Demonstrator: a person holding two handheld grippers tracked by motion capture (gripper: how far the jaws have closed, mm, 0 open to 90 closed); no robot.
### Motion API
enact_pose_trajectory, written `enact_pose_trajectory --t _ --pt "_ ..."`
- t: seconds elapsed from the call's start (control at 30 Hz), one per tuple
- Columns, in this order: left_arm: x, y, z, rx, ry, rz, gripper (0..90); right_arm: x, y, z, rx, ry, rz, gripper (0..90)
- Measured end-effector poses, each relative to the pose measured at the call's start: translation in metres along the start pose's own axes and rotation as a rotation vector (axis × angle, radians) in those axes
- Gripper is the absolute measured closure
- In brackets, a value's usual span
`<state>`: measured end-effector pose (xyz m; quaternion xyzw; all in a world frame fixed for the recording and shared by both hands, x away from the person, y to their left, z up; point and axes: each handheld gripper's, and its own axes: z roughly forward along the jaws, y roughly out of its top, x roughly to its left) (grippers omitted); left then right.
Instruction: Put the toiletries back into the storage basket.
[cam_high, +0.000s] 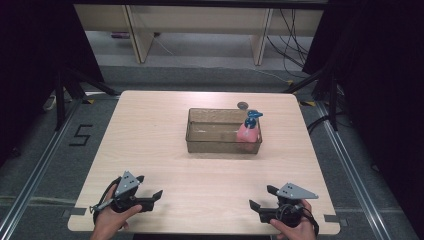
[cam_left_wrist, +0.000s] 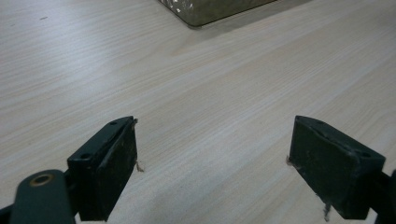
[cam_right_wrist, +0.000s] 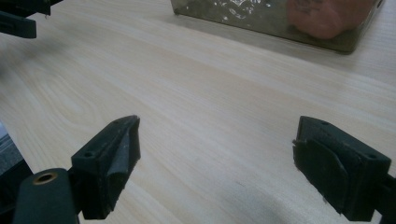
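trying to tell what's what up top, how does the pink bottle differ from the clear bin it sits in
The pink bottle is opaque pink with a blue pump top; the clear bin is see-through and brownish. The pink bottle stands upright and narrow, rising above the rim; the clear bin lies low, wide and rectangular. The pink bottle takes the right end of the clear bin, whose left part holds nothing. Both rest on the far half of the wooden table.

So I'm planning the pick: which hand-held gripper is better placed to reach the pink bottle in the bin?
Probably the right hand-held gripper: open, and nearer the pink bottle standing at the clear bin's right end. The left hand-held gripper is farther off.
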<state>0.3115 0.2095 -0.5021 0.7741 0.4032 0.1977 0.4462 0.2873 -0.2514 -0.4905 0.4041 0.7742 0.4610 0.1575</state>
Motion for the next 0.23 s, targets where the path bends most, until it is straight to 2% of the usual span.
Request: enact_pose_trajectory --t 0.07,0.13,0.23 --pt "-0.0001 -0.0001 0.0 0.001 0.0 0.0 14.8 0.0019 -0.0003 -0.0001 0.012 0.035 0.029 15.7" --pt "-0.0001 -0.0002 0.0001 0.005 -0.001 0.001 14.9 0.0034 -0.0004 -0.0022 0.029 0.023 0.038 15.7" --pt "-0.0008 -0.0003 0.0003 0.018 0.001 0.004 14.9 0.0029 -0.0007 -0.0021 0.025 0.013 0.024 15.7"
